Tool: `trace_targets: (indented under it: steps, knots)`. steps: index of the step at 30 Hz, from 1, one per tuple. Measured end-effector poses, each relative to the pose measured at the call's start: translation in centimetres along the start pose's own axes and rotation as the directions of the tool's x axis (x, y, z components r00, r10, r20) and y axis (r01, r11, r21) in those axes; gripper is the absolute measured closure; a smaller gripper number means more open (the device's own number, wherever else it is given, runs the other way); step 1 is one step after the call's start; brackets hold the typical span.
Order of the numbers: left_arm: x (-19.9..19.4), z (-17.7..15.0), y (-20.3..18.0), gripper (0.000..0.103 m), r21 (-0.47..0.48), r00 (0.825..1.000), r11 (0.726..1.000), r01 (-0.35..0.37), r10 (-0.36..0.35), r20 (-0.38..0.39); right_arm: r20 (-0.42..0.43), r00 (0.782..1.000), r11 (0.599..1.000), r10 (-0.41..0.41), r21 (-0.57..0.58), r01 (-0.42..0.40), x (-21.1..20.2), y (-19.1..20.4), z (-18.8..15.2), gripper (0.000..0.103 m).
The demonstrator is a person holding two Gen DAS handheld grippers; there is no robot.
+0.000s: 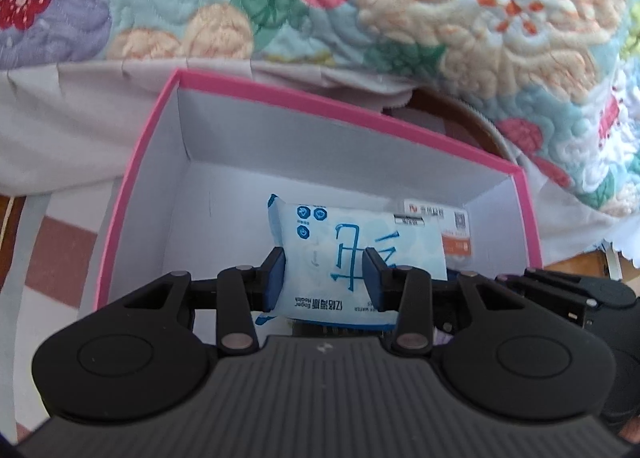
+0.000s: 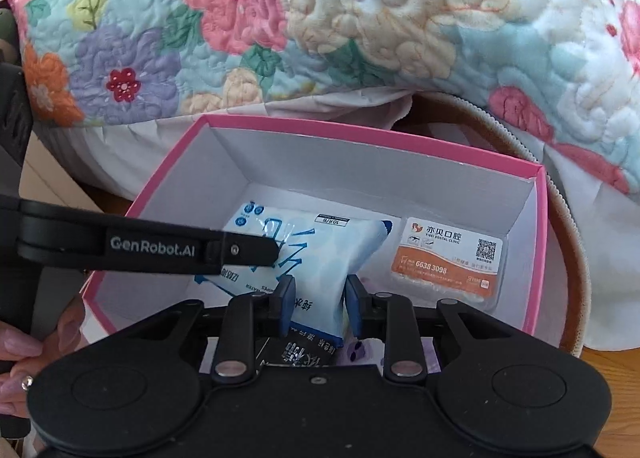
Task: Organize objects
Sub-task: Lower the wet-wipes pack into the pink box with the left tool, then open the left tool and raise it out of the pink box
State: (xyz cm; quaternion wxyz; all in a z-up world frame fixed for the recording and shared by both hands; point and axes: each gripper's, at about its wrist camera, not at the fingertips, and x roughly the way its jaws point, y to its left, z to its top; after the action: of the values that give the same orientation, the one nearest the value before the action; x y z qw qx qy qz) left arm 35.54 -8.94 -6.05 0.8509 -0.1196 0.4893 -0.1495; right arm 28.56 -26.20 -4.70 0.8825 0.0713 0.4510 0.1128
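One pink box [image 2: 538, 242] with white inside walls holds two items: one pale blue wet-wipe pack [image 2: 320, 254] and one clear packet with an orange and white dental clinic card [image 2: 448, 258]. Two black grippers, the left gripper [image 1: 326, 278] and the right gripper [image 2: 320, 298], are in view. One floral quilt [image 2: 320, 18] lies behind the box.

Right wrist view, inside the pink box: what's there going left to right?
Left tool reaching in from the left → wet wipes pack, pinched by the right tool → dental clinic card packet → right wall of the pink box.
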Motion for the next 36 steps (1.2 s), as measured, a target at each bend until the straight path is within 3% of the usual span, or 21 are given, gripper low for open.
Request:
trace_targets:
  steps: [4, 7, 11, 25, 31, 33, 36]
  knots:
    - [0.8, 0.4, 0.2, 0.063, 0.000, 0.999, 0.999, 0.041, -0.041, 0.000, -0.015, 0.997, 0.995, -0.069, -0.070, 0.068, 0.9, 0.2, 0.6, 0.071]
    - [1.3, 0.3, 0.0, 0.063, 0.013, 1.000, 1.000, 0.015, -0.015, 0.005, -0.018, 0.998, 0.996, -0.055, -0.071, 0.054, 1.1, 0.1, 1.1, 0.071]
    - [2.1, 1.2, 0.4, 0.063, -0.013, 1.000, 1.000, 0.014, -0.014, 0.007, -0.019, 0.994, 0.986, -0.103, -0.130, 0.100, 2.0, 0.8, 1.8, 0.071]
    - [5.1, 2.6, 0.5, 0.063, -0.019, 1.000, 1.000, -0.008, 0.008, -0.010, -0.087, 0.986, 0.987, -0.141, -0.093, 0.133, 5.0, -0.3, 2.7, 0.072]
    - [6.3, 2.5, 0.4, 0.063, -0.004, 0.994, 0.997, -0.082, 0.081, -0.076, -0.121, 0.985, 0.991, -0.126, -0.050, 0.120, 6.6, -0.6, 2.8, 0.071]
    - [6.1, 2.4, 0.4, 0.062, -0.004, 0.995, 0.997, -0.075, 0.075, -0.070, -0.111, 0.987, 0.993, -0.120, -0.022, 0.118, 6.4, -0.8, 2.8, 0.070]
    - [5.2, 2.1, -0.3, 0.062, 0.064, 0.989, 0.988, -0.139, 0.142, -0.046, -0.083, 0.986, 0.990, -0.143, -0.023, 0.141, 5.3, -0.9, 2.5, 0.070]
